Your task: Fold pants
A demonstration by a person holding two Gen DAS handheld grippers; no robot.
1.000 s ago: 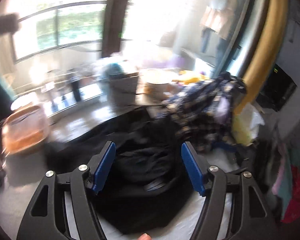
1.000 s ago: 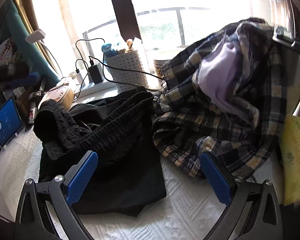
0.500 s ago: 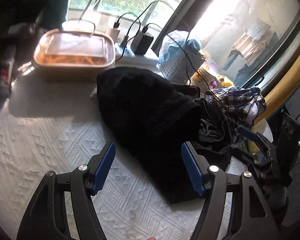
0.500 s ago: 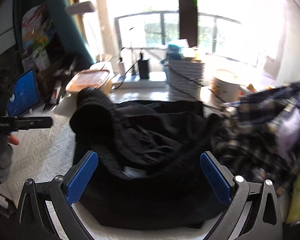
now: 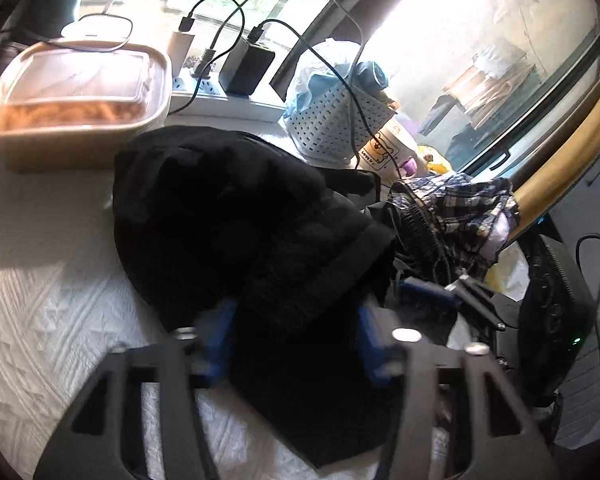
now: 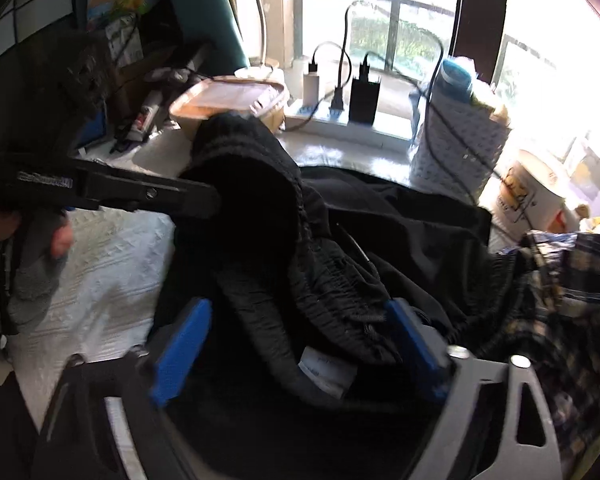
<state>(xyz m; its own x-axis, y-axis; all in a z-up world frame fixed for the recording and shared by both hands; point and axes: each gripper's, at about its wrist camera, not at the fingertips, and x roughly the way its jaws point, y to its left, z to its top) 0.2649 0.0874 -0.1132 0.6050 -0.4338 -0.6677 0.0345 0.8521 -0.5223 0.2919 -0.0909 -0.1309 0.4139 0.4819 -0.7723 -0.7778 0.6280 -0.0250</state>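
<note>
Left gripper (image 5: 294, 336) and right gripper (image 6: 300, 344) each straddle the black pants (image 5: 236, 224) at frame center, jaws spread wide, nothing clamped.

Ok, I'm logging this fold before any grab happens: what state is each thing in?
black pants: bunched, unfolded, waistband up
left gripper: open, straddling pants fabric
right gripper: open, over waistband
plaid garment: crumpled heap
food container: lid on
black charger: plugged in
</note>
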